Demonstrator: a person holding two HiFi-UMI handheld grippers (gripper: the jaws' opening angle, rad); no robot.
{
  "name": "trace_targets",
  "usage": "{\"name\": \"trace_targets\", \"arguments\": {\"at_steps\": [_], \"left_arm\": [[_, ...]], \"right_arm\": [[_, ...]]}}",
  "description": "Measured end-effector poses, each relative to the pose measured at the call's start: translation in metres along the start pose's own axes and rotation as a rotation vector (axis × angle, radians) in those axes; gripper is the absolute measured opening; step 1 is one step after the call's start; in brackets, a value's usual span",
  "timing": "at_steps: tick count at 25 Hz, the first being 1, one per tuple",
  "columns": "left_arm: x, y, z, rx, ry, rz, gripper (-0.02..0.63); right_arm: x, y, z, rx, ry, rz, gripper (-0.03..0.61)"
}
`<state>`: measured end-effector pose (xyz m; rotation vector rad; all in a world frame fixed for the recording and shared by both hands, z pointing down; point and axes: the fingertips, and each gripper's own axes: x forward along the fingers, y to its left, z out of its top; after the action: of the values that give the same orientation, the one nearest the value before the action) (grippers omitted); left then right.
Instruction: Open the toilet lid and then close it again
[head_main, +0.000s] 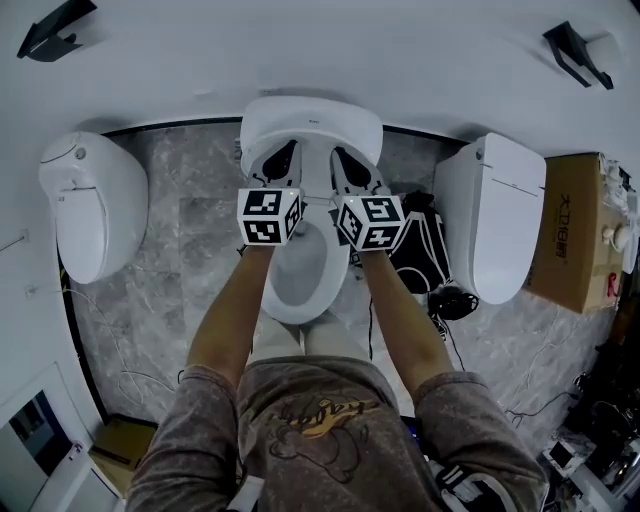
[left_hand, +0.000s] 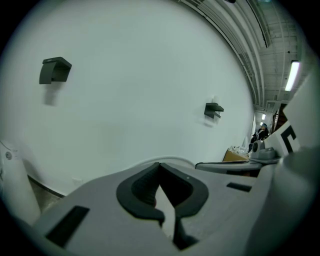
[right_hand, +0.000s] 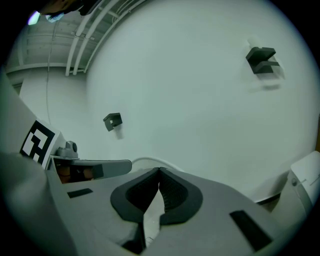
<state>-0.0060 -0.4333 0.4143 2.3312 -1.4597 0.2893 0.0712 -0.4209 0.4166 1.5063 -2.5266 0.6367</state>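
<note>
Noted left of centre: left gripper (head_main: 283, 158) with jaws pressed together on nothing, tips near the raised toilet lid (head_main: 312, 120) at upper centre, above the exposed seat (head_main: 300, 305). Found right gripper (head_main: 347, 160) just beside it, equally closed and empty. Judged as the point between opening and closing; next, bring both closed tips behind the lid's top edge and ease it down onto the seat.
</note>
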Motion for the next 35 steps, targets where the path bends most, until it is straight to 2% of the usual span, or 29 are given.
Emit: {"name": "trace_targets", "arguments": {"at_steps": [9,17,24,26,28,29,31,32,35], "left_arm": [[-0.03,-0.003,0.005,-0.004,-0.004,-0.021,0.008],[-0.107,-0.013,0.025,0.004,-0.042,-0.043,0.008],[-0.162,-0.017,0.025,0.004,-0.05,-0.048,0.009],[-0.166,-0.016,0.024,-0.004,-0.052,-0.059,0.023],[-0.165,-0.015,0.024,-0.009,-0.056,-0.072,0.072],[-0.164,-0.013,0.024,-0.008,-0.057,-0.078,0.115],[-0.159,-0.011,0.025,-0.001,-0.052,-0.089,0.16],[-0.156,-0.009,0.025,0.004,-0.047,-0.093,0.185],[-0.14,0.0,0.021,0.024,-0.022,-0.099,0.217]], "right_arm": [[-0.028,0.013,0.004,0.0,-0.014,-0.008,0.025],[-0.089,0.046,0.034,-0.044,-0.08,-0.008,0.025],[-0.143,0.061,0.048,-0.059,-0.149,-0.018,0.026],[-0.149,0.062,0.047,-0.067,-0.152,-0.007,0.028],[-0.15,0.061,0.045,-0.066,-0.15,-0.002,0.034],[-0.149,0.061,0.043,-0.059,-0.149,0.006,0.077],[-0.144,0.061,0.039,-0.036,-0.143,0.033,0.233],[-0.141,0.061,0.036,-0.031,-0.136,0.045,0.26],[-0.129,0.055,0.027,-0.037,-0.099,0.066,0.267]]}}
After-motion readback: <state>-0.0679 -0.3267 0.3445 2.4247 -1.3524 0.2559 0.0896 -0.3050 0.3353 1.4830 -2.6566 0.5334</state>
